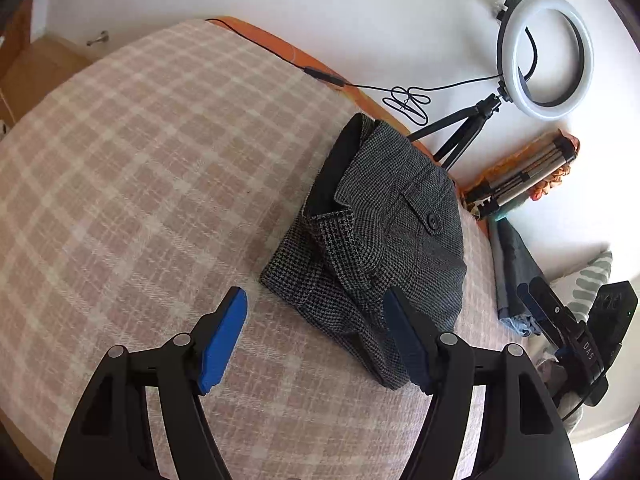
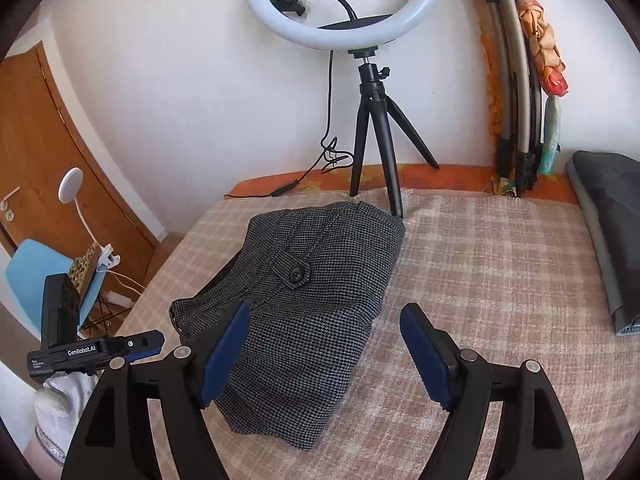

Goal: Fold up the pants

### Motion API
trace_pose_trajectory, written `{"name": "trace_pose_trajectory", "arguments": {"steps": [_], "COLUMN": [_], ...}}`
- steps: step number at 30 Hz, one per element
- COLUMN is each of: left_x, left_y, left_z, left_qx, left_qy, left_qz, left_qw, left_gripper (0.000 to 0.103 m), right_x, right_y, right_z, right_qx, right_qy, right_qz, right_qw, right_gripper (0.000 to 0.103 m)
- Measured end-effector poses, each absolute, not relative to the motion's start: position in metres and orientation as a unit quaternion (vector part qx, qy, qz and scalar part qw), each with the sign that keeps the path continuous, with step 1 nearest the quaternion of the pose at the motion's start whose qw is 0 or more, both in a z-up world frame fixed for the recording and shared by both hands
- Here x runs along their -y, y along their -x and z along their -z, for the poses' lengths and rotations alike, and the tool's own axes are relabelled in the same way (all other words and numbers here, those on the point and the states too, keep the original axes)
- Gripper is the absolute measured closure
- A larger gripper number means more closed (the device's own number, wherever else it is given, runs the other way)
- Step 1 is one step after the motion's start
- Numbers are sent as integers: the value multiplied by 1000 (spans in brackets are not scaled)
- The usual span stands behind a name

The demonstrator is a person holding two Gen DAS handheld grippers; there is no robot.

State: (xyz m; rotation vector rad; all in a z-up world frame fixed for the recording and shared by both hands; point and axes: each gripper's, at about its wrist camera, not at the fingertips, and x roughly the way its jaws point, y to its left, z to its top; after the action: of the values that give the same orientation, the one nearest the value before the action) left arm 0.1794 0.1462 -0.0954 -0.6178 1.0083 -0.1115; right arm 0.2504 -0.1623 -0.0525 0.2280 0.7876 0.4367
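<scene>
The grey houndstooth pants (image 1: 380,232) lie folded into a compact bundle on the plaid bed cover (image 1: 140,160), a buttoned pocket flap on top. My left gripper (image 1: 316,340) is open and empty, above the bundle's near edge. In the right wrist view the pants (image 2: 304,304) lie just ahead. My right gripper (image 2: 324,352) is open and empty over the bundle's near right part. The other gripper shows at the left edge there (image 2: 96,352) and at the right edge of the left wrist view (image 1: 560,320).
A ring light on a black tripod (image 2: 376,128) stands at the bed's far edge, its cable (image 1: 404,100) trailing along. Folded dark clothes (image 2: 612,232) lie at the right. A folded frame (image 2: 516,92) leans on the wall. A blue chair (image 2: 48,276) and door are left.
</scene>
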Motion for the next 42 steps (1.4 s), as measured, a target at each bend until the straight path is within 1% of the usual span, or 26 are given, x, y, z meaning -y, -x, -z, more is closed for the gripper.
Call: {"name": "trace_pose_trajectory", "arguments": {"steps": [3, 7, 9, 17, 20, 26, 30, 33, 34, 36, 37, 39, 42], "left_x": [-143, -134, -131, -125, -126, -126, -127, -128, -128, -130, -132, -137, -138], "left_y": [-182, -191, -194, -208, -210, -209, -208, -206, -206, -207, -207, -204, -206], "left_z": [98, 107, 112, 131, 136, 137, 138, 137, 138, 140, 140, 143, 144], "left_qx": [-474, -488, -493, -494, -488, -476, -464, -452, -449, -443, -438, -429, -424], "left_qy": [306, 330, 339, 364, 378, 383, 392, 383, 380, 384, 396, 424, 425], "left_qz": [44, 49, 40, 10, -2, -17, -25, -36, -37, -37, -38, -36, -33], "left_qw": [825, 806, 800, 789, 787, 791, 794, 805, 808, 809, 806, 797, 799], "left_gripper": [32, 32, 27, 26, 22, 22, 22, 21, 19, 18, 18, 18, 18], "right_x": [169, 175, 178, 185, 184, 175, 163, 155, 153, 147, 144, 140, 132], "right_y": [-257, -268, -275, -319, -339, -370, -386, -392, -394, -397, -397, -397, -397], "right_z": [57, 66, 69, 99, 112, 140, 151, 153, 153, 155, 155, 155, 156], "right_qx": [-392, -407, -412, -437, -448, -461, -467, -465, -464, -466, -466, -465, -468], "right_qy": [-121, -146, -165, -238, -256, -288, -295, -300, -301, -303, -301, -294, -285], "right_qz": [-211, -214, -220, -227, -227, -233, -244, -255, -259, -265, -266, -269, -272], "right_qw": [887, 876, 869, 837, 826, 806, 797, 793, 792, 788, 788, 790, 791], "right_gripper": [20, 20, 20, 19, 19, 20, 23, 23, 24, 29, 29, 34, 48]}}
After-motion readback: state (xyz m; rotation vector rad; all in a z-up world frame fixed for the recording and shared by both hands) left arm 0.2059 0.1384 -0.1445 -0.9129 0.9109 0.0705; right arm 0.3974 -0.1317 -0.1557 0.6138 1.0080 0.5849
